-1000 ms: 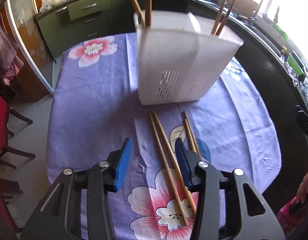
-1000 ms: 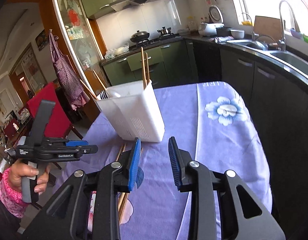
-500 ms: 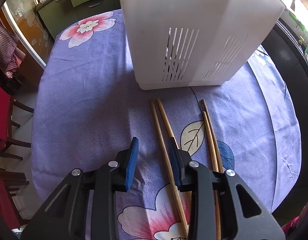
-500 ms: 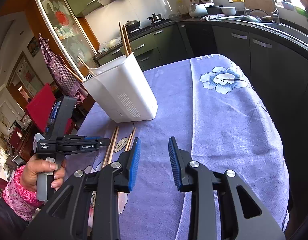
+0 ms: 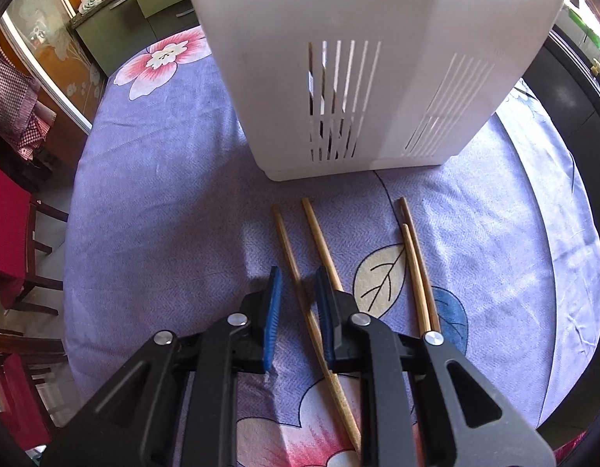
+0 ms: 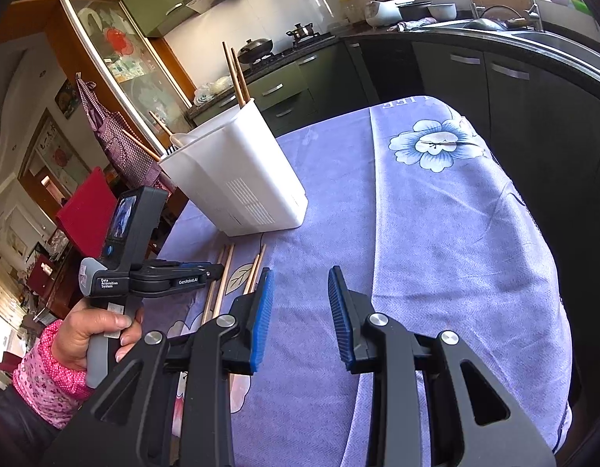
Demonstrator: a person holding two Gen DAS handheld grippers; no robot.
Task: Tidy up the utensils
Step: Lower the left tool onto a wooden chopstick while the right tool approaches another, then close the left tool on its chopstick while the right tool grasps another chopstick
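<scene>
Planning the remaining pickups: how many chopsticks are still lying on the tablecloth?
4: two left chopsticks at the left gripper, one between its fingers; two right chopsticks beside them. Others stand in the white holder.

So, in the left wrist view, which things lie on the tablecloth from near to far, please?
Left gripper → chopstick between its open fingers → white utensil holder → pink flower print.
</scene>
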